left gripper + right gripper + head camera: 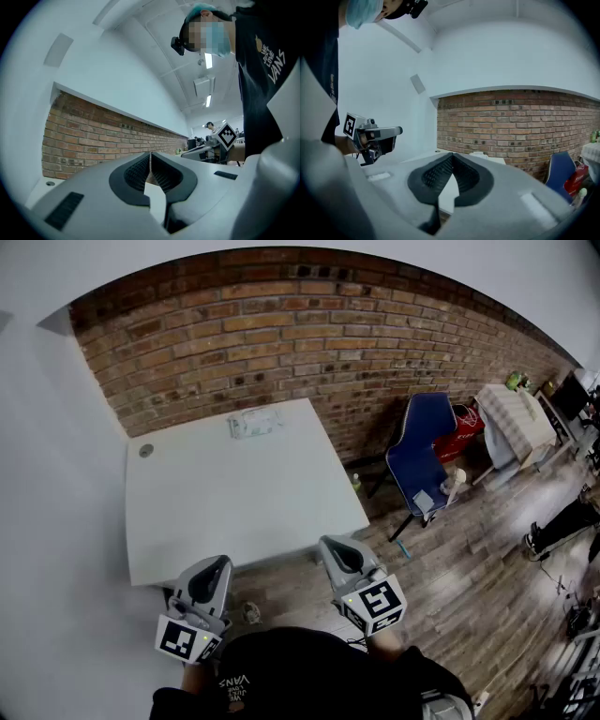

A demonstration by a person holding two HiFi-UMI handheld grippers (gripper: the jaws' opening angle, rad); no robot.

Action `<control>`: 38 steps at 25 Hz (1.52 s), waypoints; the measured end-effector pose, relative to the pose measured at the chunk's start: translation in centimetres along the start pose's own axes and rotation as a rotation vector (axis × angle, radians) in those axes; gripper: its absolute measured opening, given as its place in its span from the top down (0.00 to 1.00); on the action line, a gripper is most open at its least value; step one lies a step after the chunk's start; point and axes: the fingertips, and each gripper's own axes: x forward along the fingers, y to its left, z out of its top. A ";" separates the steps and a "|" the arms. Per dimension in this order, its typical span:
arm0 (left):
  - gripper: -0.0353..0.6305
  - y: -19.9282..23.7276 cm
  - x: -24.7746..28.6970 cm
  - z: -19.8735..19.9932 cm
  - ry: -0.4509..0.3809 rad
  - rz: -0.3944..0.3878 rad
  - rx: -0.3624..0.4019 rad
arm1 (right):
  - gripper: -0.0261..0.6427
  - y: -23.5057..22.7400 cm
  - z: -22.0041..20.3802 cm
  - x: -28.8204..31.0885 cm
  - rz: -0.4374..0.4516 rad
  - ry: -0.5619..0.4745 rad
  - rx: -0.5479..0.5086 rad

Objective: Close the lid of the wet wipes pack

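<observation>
The wet wipes pack (255,423) lies at the far edge of the white table (234,493), close to the brick wall; its lid state is too small to read. In the right gripper view the pack (479,155) peeks just above the jaw tips. My left gripper (223,562) hangs at the table's near edge, jaws pressed together with nothing between them. My right gripper (327,543) is held beside the table's near right corner, also shut and empty. Both are far from the pack. In their own views the left gripper (150,153) and right gripper (452,154) show closed tips.
A brick wall (309,343) runs behind the table. A blue chair (422,460) stands right of it on the wooden floor (469,587). A small round grommet (145,451) sits at the table's far left. Another person's legs (562,521) reach in at far right.
</observation>
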 end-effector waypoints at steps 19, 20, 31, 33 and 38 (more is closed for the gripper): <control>0.93 7.3 0.9 -0.2 0.006 -0.047 -0.012 | 0.97 0.0 1.9 6.6 -0.049 -0.080 0.071; 0.93 8.0 0.9 -0.2 0.007 -0.048 -0.011 | 0.97 0.1 2.1 7.2 -0.056 -0.078 0.069; 0.93 14.1 0.4 -0.2 0.016 -0.130 -0.013 | 0.97 1.4 2.4 11.7 -0.150 -0.060 0.096; 0.93 14.6 0.2 -0.5 0.027 -0.144 -0.032 | 0.97 1.8 2.3 12.0 -0.167 -0.051 0.100; 0.93 16.2 -0.5 -1.0 -0.013 -0.153 -0.019 | 0.97 2.3 2.9 12.9 -0.182 -0.041 0.076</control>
